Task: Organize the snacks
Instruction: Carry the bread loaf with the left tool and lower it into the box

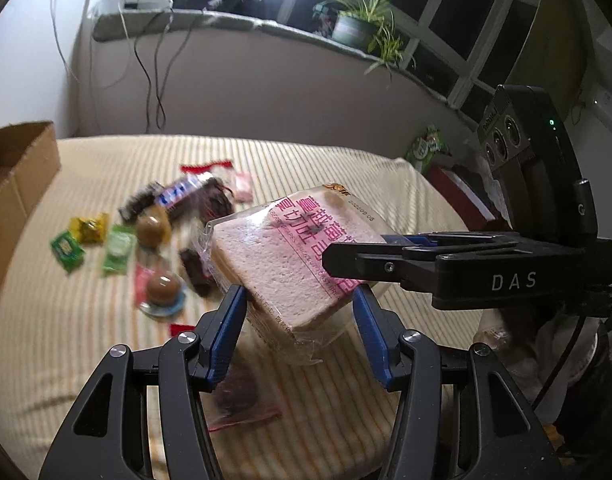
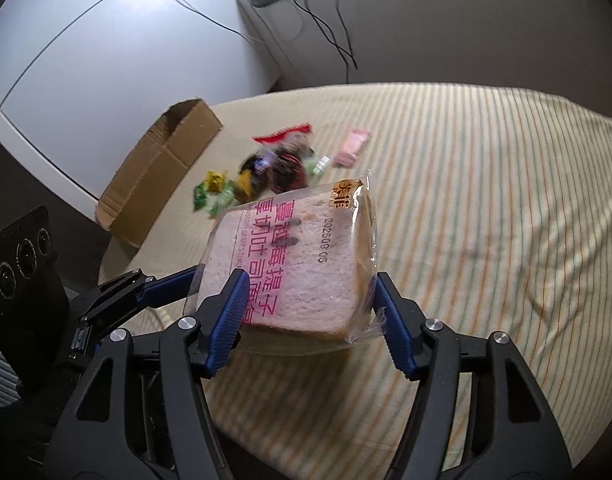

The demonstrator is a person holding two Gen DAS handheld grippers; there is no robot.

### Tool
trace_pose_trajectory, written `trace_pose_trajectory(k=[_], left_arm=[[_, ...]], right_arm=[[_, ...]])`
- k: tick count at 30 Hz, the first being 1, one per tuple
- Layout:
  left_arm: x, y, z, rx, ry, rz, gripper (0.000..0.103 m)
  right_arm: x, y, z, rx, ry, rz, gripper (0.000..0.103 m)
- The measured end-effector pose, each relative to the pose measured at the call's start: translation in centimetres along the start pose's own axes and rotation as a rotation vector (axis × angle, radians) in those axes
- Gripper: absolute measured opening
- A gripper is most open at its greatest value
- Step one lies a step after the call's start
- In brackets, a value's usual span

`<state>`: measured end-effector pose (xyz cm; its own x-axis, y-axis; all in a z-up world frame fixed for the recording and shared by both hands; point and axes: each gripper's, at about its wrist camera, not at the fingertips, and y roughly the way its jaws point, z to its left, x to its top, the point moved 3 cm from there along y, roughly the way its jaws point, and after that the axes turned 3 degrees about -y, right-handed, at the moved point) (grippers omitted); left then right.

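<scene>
Holding a bagged bread pack (image 1: 289,264) aloft over a striped bedspread (image 1: 346,168), tilted, with both grippers. Left gripper (image 1: 299,304) clamped across its near corner; right gripper (image 2: 306,292) clamped on its near edge, blue pads (image 2: 225,316) pressing the wrapper. Behind, a blurred scatter of small snacks (image 1: 153,232) on the spread, beside an open cardboard box (image 2: 161,168).

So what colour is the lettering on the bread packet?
Pink-magenta lettering on the bread packet, with a black date stamp; clearest in the right wrist view.
</scene>
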<state>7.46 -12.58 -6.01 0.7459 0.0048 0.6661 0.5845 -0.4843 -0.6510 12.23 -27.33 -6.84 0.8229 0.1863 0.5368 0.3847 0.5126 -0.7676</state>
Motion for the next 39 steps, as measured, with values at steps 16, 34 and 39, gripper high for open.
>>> trace_pose_trajectory(k=[16,34,39], left_arm=[[1.4,-7.3,7.0,0.115,-0.076,-0.164,0.053],[2.1,-12.8,17.5,0.305,-0.217,-0.279,0.053],[2.2,-13.0,20.0,0.353,-0.254,-0.281,0.053]], right_arm=[[5.3,3.0,10.0,0.06,-0.165,-0.007,0.066],[10.7,11.3,22.5,0.18,-0.361,0.033,0.066],[11.7,14.1,24.7,0.21,-0.387,0.065,0.066]])
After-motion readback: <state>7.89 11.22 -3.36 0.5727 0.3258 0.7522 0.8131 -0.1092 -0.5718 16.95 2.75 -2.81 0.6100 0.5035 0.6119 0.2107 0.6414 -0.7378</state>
